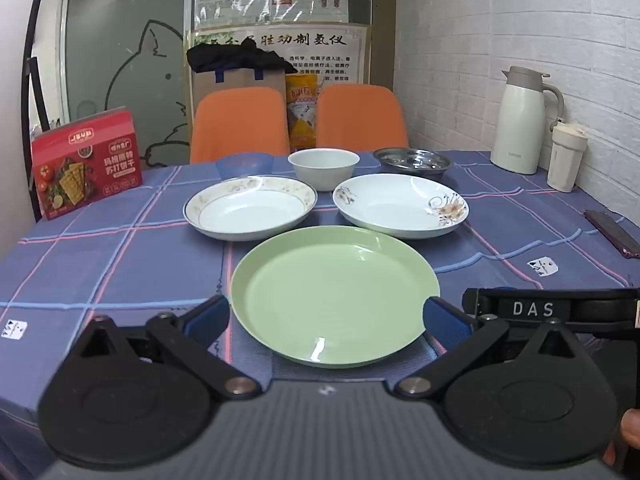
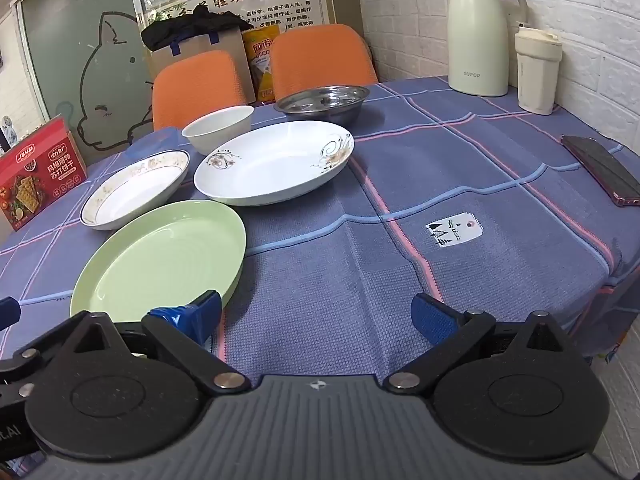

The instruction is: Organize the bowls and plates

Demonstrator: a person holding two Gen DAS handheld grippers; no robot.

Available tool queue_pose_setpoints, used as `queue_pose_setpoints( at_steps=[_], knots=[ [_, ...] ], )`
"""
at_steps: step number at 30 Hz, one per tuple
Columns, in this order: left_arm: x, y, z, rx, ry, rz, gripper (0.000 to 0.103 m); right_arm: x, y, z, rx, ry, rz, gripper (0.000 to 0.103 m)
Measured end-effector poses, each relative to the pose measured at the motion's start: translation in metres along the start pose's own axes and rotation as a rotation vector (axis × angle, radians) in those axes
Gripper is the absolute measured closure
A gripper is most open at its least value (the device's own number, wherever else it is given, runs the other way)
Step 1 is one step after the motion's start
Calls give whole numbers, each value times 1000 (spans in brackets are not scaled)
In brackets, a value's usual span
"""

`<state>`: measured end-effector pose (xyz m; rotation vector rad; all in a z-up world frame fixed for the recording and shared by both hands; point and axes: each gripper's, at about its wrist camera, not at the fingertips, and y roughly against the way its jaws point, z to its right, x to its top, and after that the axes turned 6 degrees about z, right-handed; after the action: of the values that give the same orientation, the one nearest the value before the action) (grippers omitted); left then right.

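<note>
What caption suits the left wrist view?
Open left gripper hovers at a green plate, two white plates and bowls beyond.

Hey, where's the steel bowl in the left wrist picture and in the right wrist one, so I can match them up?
Left wrist view: the steel bowl sits far back, right of centre, just right of the white bowl.
Right wrist view: the steel bowl is at upper centre, behind the flowered plate.
Shared landmark: the cream thermos jug by the brick wall, to the bowl's right in both.
</note>
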<state>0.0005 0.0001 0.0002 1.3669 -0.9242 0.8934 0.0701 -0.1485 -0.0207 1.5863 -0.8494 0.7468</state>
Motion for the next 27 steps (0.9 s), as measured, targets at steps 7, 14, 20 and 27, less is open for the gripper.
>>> queue_pose_setpoints(
  at_steps=[7,14,20,27],
  knots=[
    [-2,-4,-1,-8,7,-7,0,-1,1,-1,-7,5,14,14],
    [-2,-5,-1,-19,11,-7,0,-1,1,-2,-7,6,12,14],
    [-3,-5,-3,-24,16,-6,0,-1,-1,-2,-5,6,6,14],
    [-3,-5,-3,-28,15,-4,0,-2,-2,-4,-4,9,2,14]
  ],
)
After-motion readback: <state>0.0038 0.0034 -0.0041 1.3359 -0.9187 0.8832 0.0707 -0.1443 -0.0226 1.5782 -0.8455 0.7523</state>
